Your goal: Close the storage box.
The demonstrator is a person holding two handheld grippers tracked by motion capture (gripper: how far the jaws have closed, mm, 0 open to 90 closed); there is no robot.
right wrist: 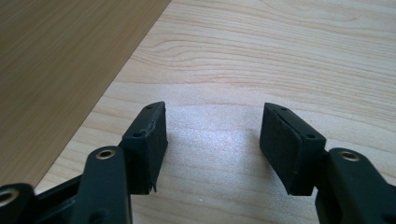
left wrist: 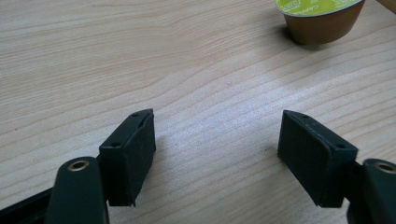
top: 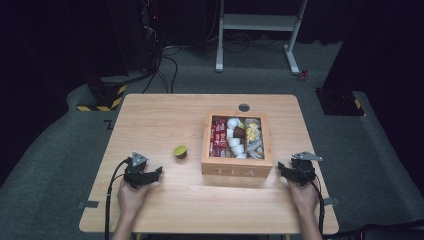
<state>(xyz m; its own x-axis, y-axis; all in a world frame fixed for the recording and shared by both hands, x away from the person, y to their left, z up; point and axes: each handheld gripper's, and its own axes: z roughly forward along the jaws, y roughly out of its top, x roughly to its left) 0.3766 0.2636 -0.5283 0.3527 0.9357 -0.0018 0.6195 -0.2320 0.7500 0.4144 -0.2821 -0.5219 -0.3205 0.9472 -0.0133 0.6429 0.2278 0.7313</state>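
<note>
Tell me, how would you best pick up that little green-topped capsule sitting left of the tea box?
Probably by the brown tapered side wall of the capsule, just under its wider green lid. It stands upright in open space; the open left gripper could come in level from its side.

High view: fixed above the near edge of the table (top: 165, 115), facing forward and down; far off, taking in the whole top, the box (top: 237, 167), the floor and a stand beyond. Left gripper view: rides low on the left gripper (left wrist: 217, 149), close to the wood, looking along its jaws across bare grain to the capsule (left wrist: 320, 18) at the upper right edge. Right gripper view: rides on the right gripper (right wrist: 212, 144), equally close, looking along its jaws with the box wall (right wrist: 60, 79) at left. Shared: high and left views both hold the capsule (top: 180, 151); high and right views both hold the box; all three show tabletop.
</note>
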